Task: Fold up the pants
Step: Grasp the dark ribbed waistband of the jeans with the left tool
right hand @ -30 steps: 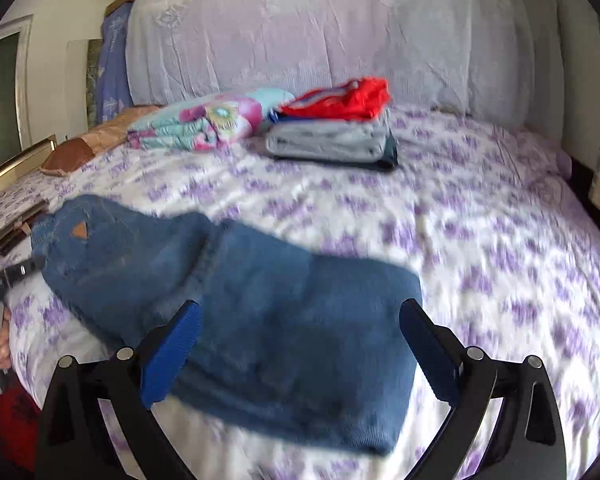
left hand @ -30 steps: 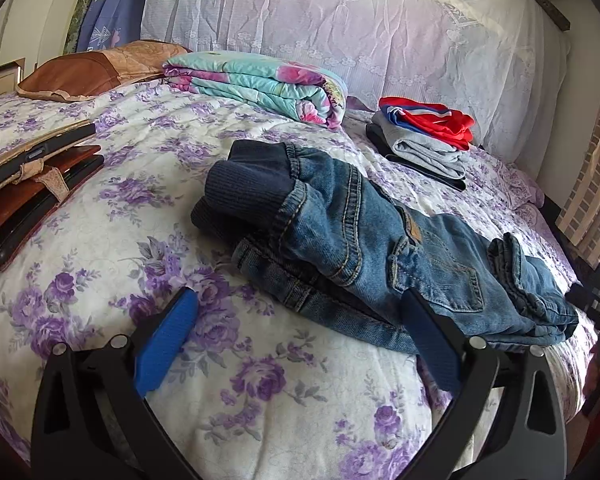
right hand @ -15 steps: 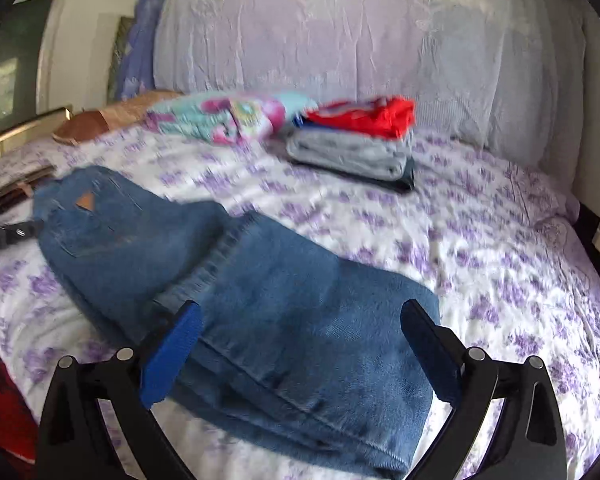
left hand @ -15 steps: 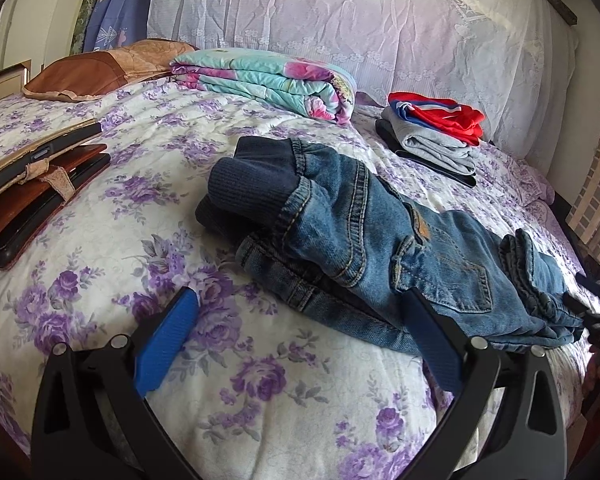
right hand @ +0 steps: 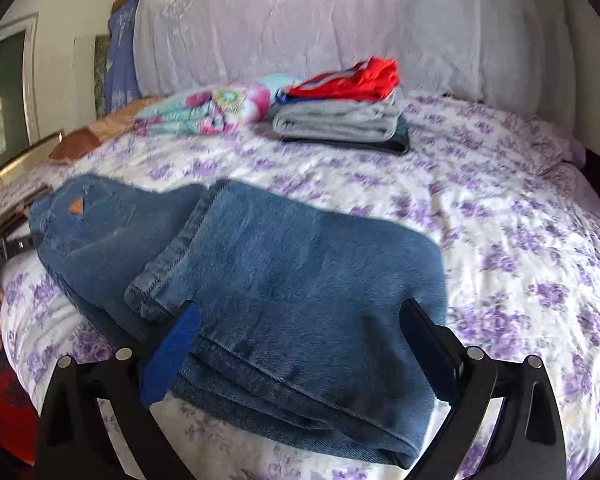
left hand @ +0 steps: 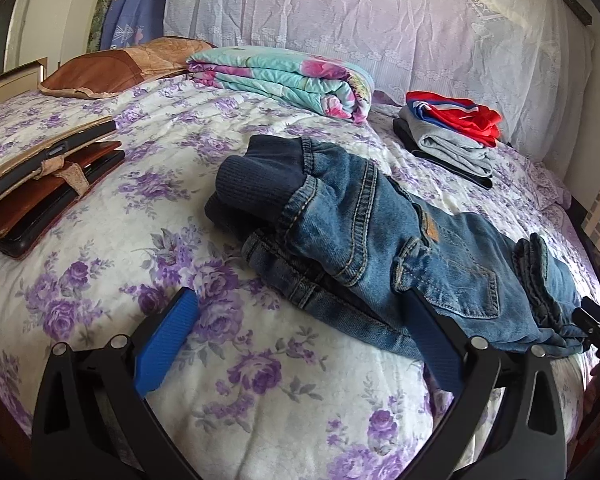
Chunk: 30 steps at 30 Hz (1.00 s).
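Note:
A pair of blue denim pants (left hand: pixel 384 240) with a dark ribbed waistband lies on the purple-flowered bedspread (left hand: pixel 112 264), its legs folded back over the seat. My left gripper (left hand: pixel 300 344) is open and empty, just short of the waistband end. In the right wrist view the pants (right hand: pixel 300 292) lie folded. My right gripper (right hand: pixel 296 352) is open, its fingers either side of the folded leg end and close over it. The tip of the right gripper shows at the far right of the left wrist view (left hand: pixel 598 326).
A stack of folded clothes with a red top (left hand: pixel 452 128) and a folded floral blanket (left hand: pixel 284 80) lie near the headboard. Brown leather cases (left hand: pixel 40 184) lie at the left. A brown cushion (left hand: pixel 116 68) lies at the back left.
My right gripper has moved in lower and closer over the folded legs. My left gripper has moved only a little.

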Motion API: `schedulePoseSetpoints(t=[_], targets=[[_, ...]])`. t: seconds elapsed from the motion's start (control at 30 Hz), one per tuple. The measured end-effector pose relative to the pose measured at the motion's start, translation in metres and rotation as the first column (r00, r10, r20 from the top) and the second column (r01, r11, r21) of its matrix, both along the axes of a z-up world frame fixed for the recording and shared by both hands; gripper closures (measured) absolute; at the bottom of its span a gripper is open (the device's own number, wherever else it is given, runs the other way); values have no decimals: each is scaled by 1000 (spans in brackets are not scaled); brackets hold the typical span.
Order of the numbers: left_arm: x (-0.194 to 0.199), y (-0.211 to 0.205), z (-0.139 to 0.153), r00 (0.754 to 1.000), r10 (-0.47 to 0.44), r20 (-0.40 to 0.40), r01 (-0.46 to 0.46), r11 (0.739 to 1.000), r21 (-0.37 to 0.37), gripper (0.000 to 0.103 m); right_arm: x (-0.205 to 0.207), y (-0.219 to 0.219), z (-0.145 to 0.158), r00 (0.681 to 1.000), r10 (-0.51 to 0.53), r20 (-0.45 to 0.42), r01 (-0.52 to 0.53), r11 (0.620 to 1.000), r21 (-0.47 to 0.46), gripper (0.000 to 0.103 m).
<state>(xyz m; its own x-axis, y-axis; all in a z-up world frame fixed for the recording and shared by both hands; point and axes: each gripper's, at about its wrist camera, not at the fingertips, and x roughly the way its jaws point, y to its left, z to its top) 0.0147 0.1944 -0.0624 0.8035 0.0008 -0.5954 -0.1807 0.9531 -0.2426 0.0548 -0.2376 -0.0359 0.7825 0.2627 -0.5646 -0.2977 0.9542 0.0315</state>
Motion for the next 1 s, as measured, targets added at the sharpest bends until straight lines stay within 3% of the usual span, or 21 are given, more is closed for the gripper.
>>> schedulePoseSetpoints(t=[0.1, 0.2, 0.3, 0.5, 0.6, 0.7, 0.77, 0.83, 0.9, 1.0], targets=[[-1, -2, 3, 999, 31, -9, -31, 999, -11, 4, 10, -13, -4, 995, -75, -59, 78, 996, 41, 3], [-1, -2, 6, 999, 30, -12, -31, 998, -48, 4, 32, -9, -11, 980, -124, -153, 123, 992, -17, 3], [0, -2, 8, 1000, -2, -12, 1, 995, -96, 4, 31, -1, -12, 982, -139, -130, 131, 989, -72, 3], [6, 1, 17, 999, -43, 10, 44, 984, -173, 4, 27, -10, -13, 984, -123, -132, 124, 992, 0, 3], [14, 19, 22, 1000, -11, 17, 15, 974, -227, 4, 22, -10, -12, 984, -123, -129, 125, 992, 4, 3], [25, 37, 5, 999, -20, -43, 6, 949, -314, 5, 21, -12, -11, 985, -118, -128, 121, 992, 24, 3], [27, 31, 3, 999, -33, -17, 29, 974, -223, 4, 21, -13, -11, 985, -114, -128, 120, 992, 41, 3], [29, 29, 2, 999, -40, -26, 33, 976, -216, 4, 21, -14, -11, 985, -111, -128, 118, 992, 47, 3], [35, 35, 4, 998, -43, -52, 28, 965, -261, 4, 21, -13, -11, 985, -113, -128, 120, 992, 42, 3], [44, 51, 7, 997, -44, -68, 14, 920, -391, 5, 21, -14, -11, 986, -111, -127, 118, 992, 48, 3]])
